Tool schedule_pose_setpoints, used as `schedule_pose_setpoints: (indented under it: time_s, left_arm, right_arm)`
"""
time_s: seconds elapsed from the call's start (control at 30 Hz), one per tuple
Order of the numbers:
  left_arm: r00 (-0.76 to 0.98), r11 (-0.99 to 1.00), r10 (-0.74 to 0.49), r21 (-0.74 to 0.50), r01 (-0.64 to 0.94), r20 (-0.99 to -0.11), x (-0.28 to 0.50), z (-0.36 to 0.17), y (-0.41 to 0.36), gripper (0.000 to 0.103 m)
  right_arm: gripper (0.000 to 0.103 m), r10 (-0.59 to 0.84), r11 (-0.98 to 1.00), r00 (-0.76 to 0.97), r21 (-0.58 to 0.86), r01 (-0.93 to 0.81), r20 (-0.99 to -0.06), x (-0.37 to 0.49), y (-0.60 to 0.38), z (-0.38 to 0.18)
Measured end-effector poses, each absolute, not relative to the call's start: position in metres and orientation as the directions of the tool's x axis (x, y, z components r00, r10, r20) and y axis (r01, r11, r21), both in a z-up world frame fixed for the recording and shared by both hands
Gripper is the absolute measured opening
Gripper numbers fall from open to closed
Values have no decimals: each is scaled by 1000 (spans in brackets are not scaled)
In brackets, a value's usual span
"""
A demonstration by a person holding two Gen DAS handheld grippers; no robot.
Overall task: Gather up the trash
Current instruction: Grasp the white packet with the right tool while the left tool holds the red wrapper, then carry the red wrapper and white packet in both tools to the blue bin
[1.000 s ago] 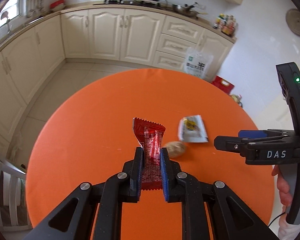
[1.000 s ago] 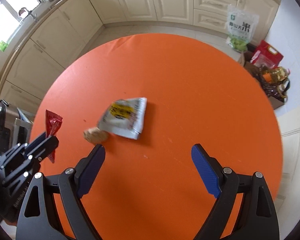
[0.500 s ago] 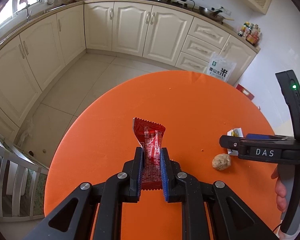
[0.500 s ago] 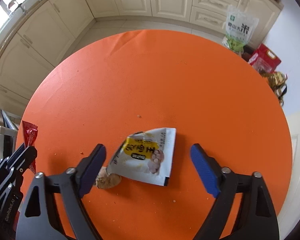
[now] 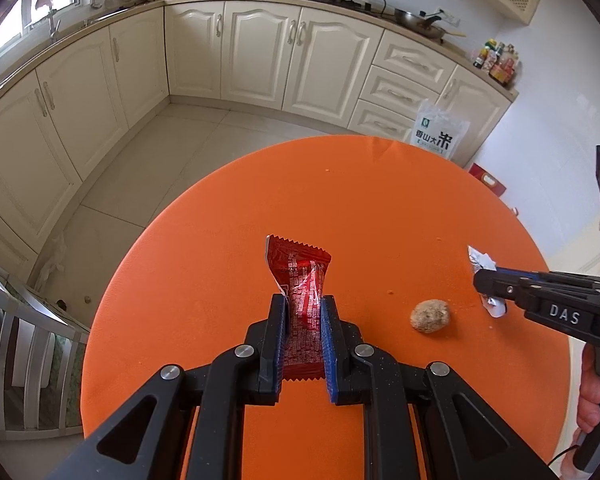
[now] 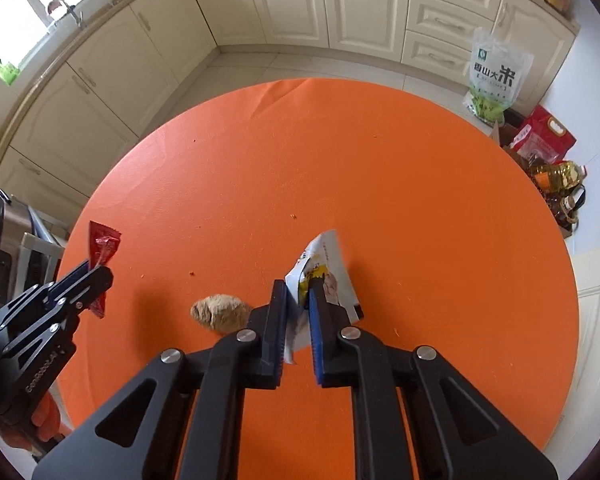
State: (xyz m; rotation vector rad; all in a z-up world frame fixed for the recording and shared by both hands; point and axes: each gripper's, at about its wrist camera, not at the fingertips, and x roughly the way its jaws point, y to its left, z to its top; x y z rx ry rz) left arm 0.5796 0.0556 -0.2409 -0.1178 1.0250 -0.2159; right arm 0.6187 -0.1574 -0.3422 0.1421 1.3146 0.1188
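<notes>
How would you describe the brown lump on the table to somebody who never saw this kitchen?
On the round orange table, look between the two claws. The brown lump lies bare there, rough and rounded, while the red wrapper and white packet are flat and gripped.

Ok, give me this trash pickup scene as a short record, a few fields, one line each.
surface: round orange table
left claw: shut on red wrapper, lifted off the table
right claw: jaws have just closed, shut on white and yellow wrapper
left on table: brown lump, beside the right claw, untouched
also on table: scattered crumbs
</notes>
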Motion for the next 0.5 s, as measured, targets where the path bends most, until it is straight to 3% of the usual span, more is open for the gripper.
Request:
schedule_pose_setpoints:
  time_s: [0.5]
  left_arm:
    - [512, 946, -303, -187, 267, -803, 516, -202, -3, 13]
  right_arm:
    - [9, 204, 962, 270, 244, 122, -941, 517, -251, -302]
